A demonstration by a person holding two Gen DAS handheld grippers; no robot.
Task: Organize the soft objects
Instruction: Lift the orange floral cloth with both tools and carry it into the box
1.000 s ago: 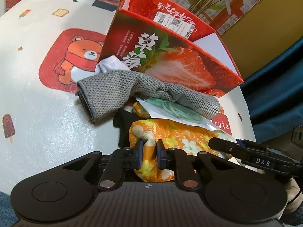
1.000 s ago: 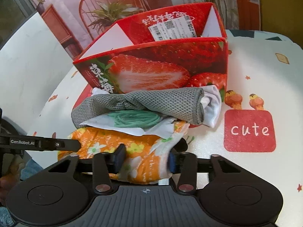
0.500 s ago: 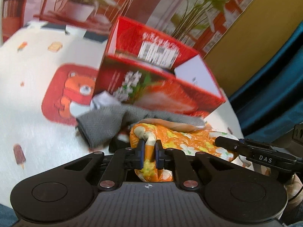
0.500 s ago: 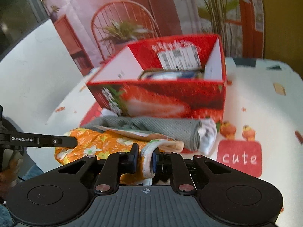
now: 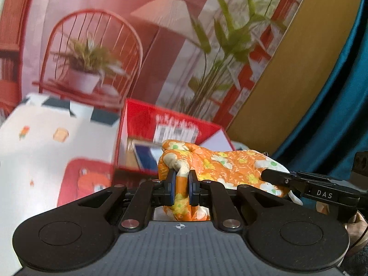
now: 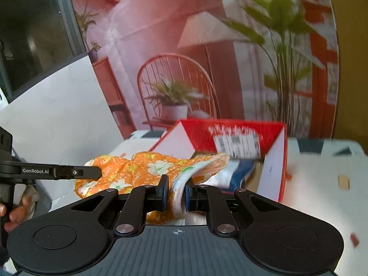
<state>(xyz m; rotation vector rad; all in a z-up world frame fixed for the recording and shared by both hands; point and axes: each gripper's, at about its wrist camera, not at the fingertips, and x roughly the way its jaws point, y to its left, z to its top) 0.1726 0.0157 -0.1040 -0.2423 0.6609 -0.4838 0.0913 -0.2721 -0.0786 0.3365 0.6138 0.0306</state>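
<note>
An orange floral cloth [image 5: 225, 165] hangs in the air, stretched between both grippers. My left gripper [image 5: 181, 185] is shut on one bunched end of it. My right gripper [image 6: 176, 192] is shut on the other end of the orange floral cloth [image 6: 147, 168], whose pale underside shows between the pads. Behind the cloth stands the open red strawberry box [image 5: 184, 124], with blue and white items inside. In the right wrist view the red strawberry box [image 6: 239, 128] sits just beyond the cloth. The grey towel and other cloths are hidden below.
The table wears a white cloth with a red bear print [image 5: 92, 179] and small cartoon motifs. A printed backdrop with a chair and plants [image 5: 92, 53] stands behind the table. A hand [image 6: 20, 209] holds the left gripper's handle at the left edge of the right wrist view.
Both grippers rose with the orange floral cloth, lifting it off the pile. The right gripper's jaws closed on the cloth. The grey towel and white bag dropped out of view.
</note>
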